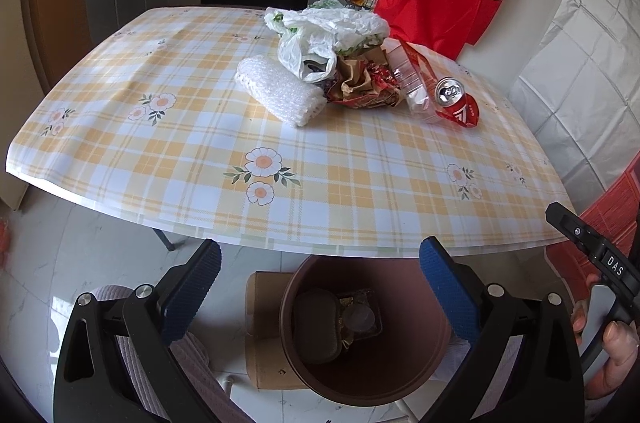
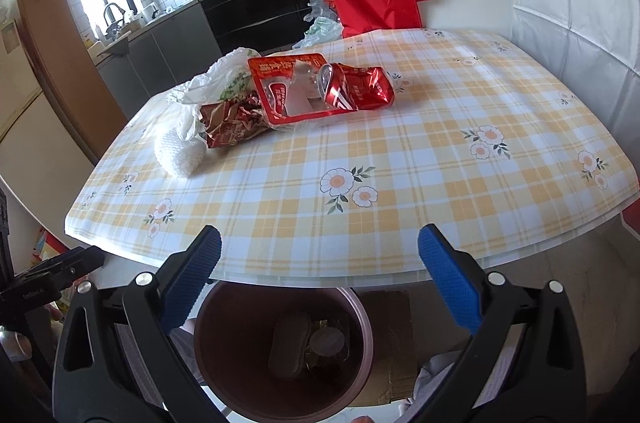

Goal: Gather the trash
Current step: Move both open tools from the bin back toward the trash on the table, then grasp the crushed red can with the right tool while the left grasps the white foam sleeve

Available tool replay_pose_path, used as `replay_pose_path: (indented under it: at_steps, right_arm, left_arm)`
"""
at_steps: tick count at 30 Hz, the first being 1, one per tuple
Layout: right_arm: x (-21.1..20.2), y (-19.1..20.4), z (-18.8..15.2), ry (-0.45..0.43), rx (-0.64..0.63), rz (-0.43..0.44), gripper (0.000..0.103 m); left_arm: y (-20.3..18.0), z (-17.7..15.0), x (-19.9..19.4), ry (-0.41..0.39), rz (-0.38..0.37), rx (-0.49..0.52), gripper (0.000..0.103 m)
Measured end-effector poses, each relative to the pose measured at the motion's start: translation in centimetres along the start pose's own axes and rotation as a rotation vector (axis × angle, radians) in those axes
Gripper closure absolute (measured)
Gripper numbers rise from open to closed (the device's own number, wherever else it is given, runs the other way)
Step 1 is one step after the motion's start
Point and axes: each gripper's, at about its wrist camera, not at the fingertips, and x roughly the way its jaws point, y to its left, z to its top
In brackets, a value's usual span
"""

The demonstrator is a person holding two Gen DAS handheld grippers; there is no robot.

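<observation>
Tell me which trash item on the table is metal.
The crushed red drink can, lying on its side at the pile's right end, silver pull-tab top showing. The rest are plastic or paper: white foam netting, plastic bag, wrappers.

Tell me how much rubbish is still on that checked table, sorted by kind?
White plastic bag: 1
White foam wrap: 1
Crumpled brown and red wrapper: 1
Clear plastic tray with red label: 1
Crushed red can: 1
Total: 5 pieces, all heaped together at the far side; more may hide underneath.
</observation>
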Motion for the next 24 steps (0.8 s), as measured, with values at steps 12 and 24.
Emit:
replay_pose_path:
  at_steps: [12, 24]
  right_arm:
    - [2.2, -0.5, 0.1, 0.025, -0.041, -0.017, 0.006]
    - [5.4, -1.9, 2.0, 0.063, -0.029, -0.017, 0.006]
  left_arm:
    - [2.3, 1.8, 2.9, 0.019, 0.021, -0.075, 0.006]
    - [6.8, 10.1, 10.4, -0.045, -0.022, -0.353, 0.02]
